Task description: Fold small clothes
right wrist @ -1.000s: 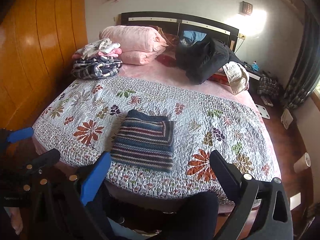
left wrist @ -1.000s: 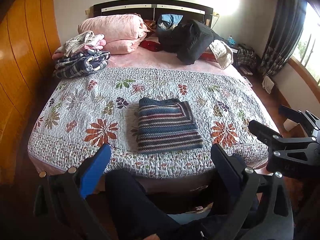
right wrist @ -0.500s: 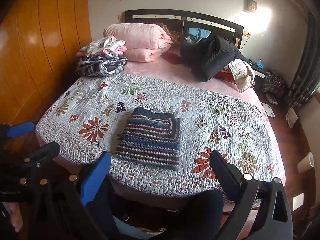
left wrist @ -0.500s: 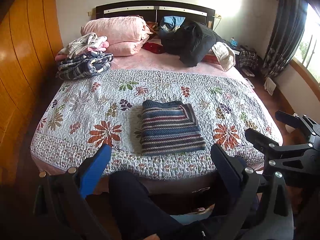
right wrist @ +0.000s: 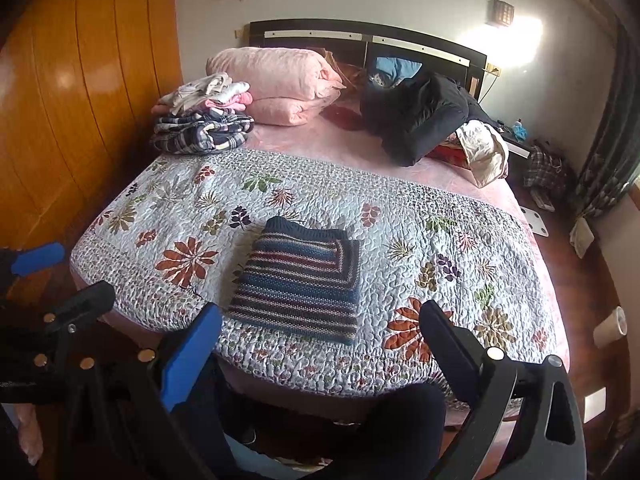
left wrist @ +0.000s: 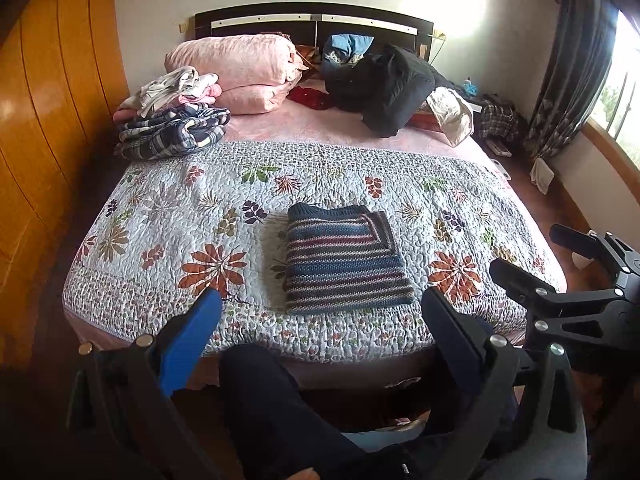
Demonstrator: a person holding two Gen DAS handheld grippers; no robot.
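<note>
A striped knit sweater (left wrist: 344, 256) (right wrist: 300, 278) lies folded into a neat rectangle on the floral quilt (left wrist: 168, 216) (right wrist: 440, 240), near the foot of the bed. My left gripper (left wrist: 320, 304) is held back from the bed edge, open and holding nothing, above a person's dark-trousered leg (left wrist: 272, 400). My right gripper (right wrist: 320, 316) is likewise open and free of cloth, off the bed's foot. The right gripper (left wrist: 560, 272) also shows at the right edge of the left wrist view, and the left gripper (right wrist: 56, 276) at the left edge of the right wrist view.
A pile of plaid and pink clothes (left wrist: 172, 120) (right wrist: 204, 120) sits at the far left by pink pillows (left wrist: 248, 72). A dark jacket heap (left wrist: 384, 84) (right wrist: 416, 116) lies at the headboard. A wooden wardrobe (left wrist: 40, 120) flanks the left; the floor (right wrist: 576, 264) holds scattered items.
Both grippers have drawn back slightly from the bed, so the view has shifted a little. The folded sweater has not moved.
</note>
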